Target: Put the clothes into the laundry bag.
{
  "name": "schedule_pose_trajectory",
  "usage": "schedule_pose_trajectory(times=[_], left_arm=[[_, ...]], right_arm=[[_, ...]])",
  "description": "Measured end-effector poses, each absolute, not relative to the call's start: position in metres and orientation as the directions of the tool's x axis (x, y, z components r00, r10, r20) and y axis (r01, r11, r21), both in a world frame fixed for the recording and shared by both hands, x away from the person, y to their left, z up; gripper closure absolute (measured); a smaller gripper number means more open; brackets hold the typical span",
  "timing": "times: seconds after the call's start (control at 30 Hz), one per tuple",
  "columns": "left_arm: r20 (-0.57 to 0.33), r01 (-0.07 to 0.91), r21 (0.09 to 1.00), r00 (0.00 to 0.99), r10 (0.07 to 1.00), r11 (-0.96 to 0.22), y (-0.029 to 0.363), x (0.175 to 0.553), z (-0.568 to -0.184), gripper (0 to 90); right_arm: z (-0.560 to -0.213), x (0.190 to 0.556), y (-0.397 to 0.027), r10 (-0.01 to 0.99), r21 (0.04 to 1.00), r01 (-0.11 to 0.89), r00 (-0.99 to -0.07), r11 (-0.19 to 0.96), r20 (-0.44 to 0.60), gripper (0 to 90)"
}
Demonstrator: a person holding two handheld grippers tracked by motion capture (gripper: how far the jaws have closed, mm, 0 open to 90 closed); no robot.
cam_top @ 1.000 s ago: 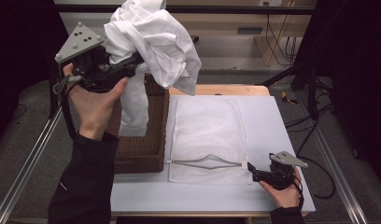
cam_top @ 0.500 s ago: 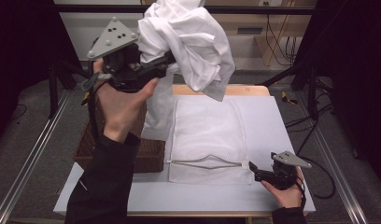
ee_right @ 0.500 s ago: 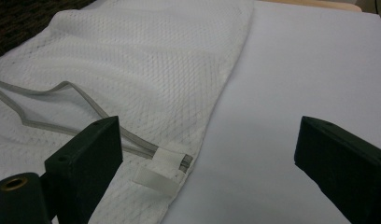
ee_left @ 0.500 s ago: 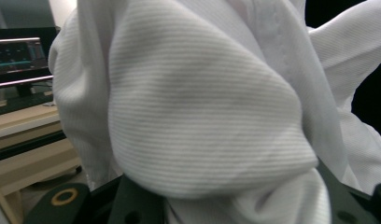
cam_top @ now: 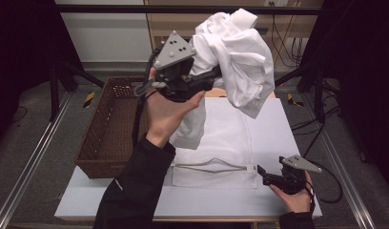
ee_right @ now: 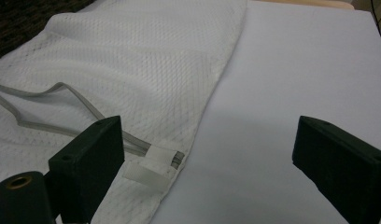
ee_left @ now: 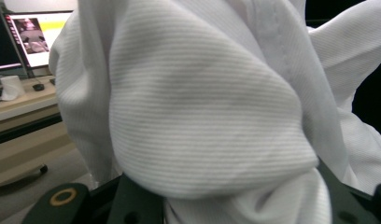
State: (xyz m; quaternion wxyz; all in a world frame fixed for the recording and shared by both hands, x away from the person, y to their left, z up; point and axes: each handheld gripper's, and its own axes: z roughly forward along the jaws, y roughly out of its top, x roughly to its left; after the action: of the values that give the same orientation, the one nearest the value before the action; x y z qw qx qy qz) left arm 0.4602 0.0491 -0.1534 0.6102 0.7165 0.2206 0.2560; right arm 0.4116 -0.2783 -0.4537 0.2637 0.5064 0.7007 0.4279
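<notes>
White cloth (cam_top: 233, 57), bunched and crumpled, hangs clamped in the left gripper (cam_top: 209, 76), held high above the far part of the table (cam_top: 283, 124), over the mesh laundry bag (cam_top: 226, 138) that lies flat with its zip mouth gaping. In the left gripper view the ribbed cloth bulges between the black jaws. A brown wicker basket (cam_top: 104, 138) sits at the left of the bag. The right gripper (cam_top: 269, 179) rests low by the bag's near right corner, jaws wide apart, holding nothing
</notes>
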Motion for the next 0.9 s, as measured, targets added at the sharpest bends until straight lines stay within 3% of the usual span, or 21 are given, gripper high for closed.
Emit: schedule_pose_trajectory(times=[0.43, 0.9], left_arm=[[0.06, 0.091, 0.97, 0.811, 0.582, -0.226, 0.005, 0.479, -0.217, 62.1], [0.02, 0.244, 0.892, 0.82, 0.572, -0.381, -0.03, 0.502, -0.337, 61.5]], right_arm=[[-0.46, 0.411, -0.281, 0.927, 0.857, 0.496, -0.369, 0.139, 0.063, 9.6], [-0.452, 0.406, -0.283, 0.914, 0.876, 0.463, -0.4, 0.137, 0.068, 8.0]])
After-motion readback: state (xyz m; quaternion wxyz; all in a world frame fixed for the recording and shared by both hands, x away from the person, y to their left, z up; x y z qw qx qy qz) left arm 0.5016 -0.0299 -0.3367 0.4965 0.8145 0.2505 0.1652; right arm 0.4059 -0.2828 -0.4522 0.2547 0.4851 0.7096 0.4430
